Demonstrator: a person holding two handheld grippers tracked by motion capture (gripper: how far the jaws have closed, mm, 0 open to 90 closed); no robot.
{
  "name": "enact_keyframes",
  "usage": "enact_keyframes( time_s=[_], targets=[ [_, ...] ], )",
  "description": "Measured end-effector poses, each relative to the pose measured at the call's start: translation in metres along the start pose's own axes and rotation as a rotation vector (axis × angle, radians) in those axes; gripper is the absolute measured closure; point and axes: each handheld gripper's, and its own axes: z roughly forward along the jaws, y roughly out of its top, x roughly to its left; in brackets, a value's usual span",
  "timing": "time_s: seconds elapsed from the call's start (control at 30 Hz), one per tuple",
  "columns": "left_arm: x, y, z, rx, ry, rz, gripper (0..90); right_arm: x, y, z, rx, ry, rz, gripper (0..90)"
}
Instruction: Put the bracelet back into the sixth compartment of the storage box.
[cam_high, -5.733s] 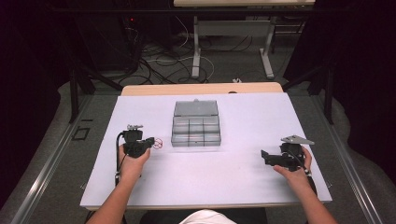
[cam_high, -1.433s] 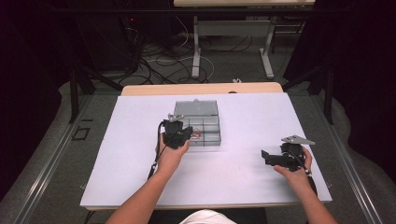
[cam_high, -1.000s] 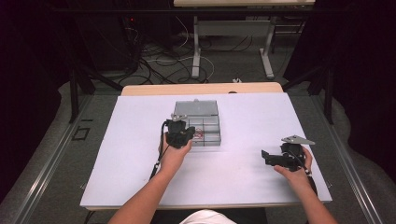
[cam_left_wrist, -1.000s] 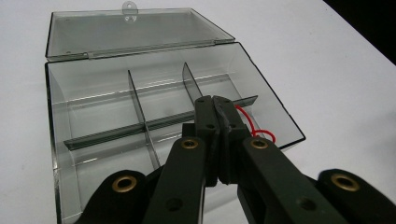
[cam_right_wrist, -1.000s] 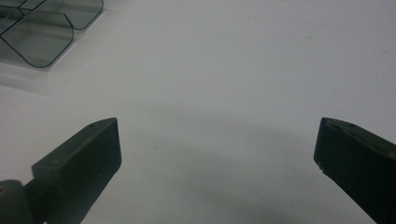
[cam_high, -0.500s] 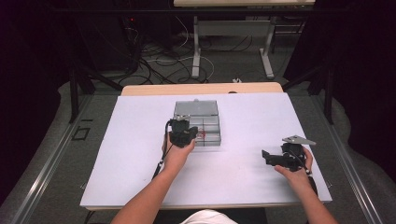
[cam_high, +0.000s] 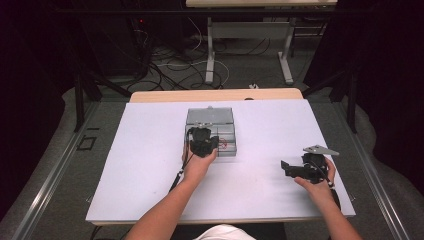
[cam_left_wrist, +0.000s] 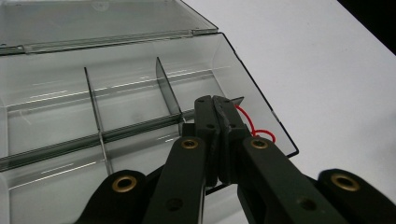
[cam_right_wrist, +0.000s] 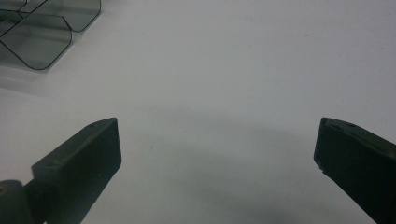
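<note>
Over clear plastic divided box (cam_left_wrist: 140, 88): left tool (cam_left_wrist: 215, 103) pinching thin red wire loop (cam_left_wrist: 254, 130); right tool (cam_right_wrist: 217, 154) spread above smooth white table (cam_right_wrist: 233, 60).

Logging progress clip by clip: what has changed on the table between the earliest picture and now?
The left gripper, shut on a red rubber band, has carried it from the bare table left of the clear compartment box up to the box, and now holds it over the near right compartment. The band lay by the fingers at the start. The right gripper, open, and the box stayed put.
</note>
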Motion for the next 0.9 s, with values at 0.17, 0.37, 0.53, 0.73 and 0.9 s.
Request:
enact_keyframes(
  time_s=[0.17,0.37,0.53,0.73,0.9],
  targets=[
    [-0.003,0.001,0.005,0.001,-0.001,0.003,90.0,0.000,0.000,0.000,0.000,0.000,0.000,0.3],
    [-0.004,0.003,0.011,0.003,0.002,-0.001,90.0,0.000,0.000,-0.002,-0.002,0.000,-0.006,0.3],
    [-0.004,0.003,0.015,0.016,0.007,-0.003,90.0,0.001,0.000,-0.001,0.000,-0.001,-0.005,0.3],
    [-0.004,0.002,0.019,0.017,0.015,-0.012,90.0,0.001,0.000,-0.001,0.000,-0.001,-0.001,0.3],
    [-0.003,0.002,0.021,0.026,0.020,-0.016,90.0,0.001,0.000,-0.001,0.000,0.000,-0.002,0.3]
  ],
)
